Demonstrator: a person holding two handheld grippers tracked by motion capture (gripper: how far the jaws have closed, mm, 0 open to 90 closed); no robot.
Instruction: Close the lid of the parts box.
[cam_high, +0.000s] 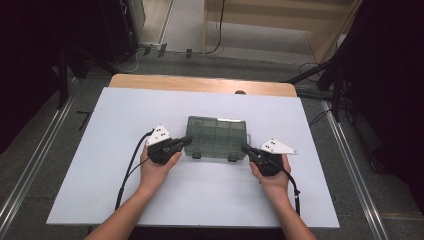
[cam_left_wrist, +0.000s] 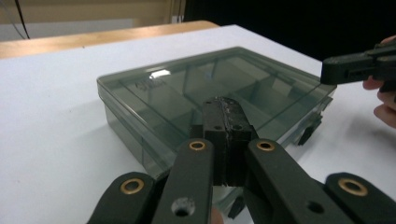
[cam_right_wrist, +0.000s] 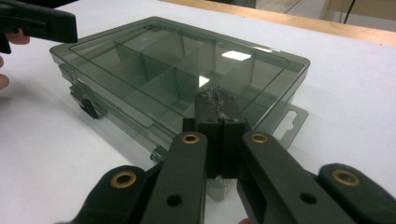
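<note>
Both claws are pressed together and hold nothing. The left claw (cam_high: 186, 141) and right claw (cam_high: 246, 148) point at the box (cam_high: 216, 136) lying between them; its lid looks closed and not yet opened

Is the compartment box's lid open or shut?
Shut: the clear lid lies flat on the compartment box, edges flush all round, and its two front latches hang down.

Your left gripper (cam_left_wrist: 225, 109) over the box

Your jaws are pressed together with nothing between them, tips above the near edge of the clear compartment box (cam_left_wrist: 187, 88); your right gripper (cam_left_wrist: 327, 70) sits beyond, upper right.
</note>
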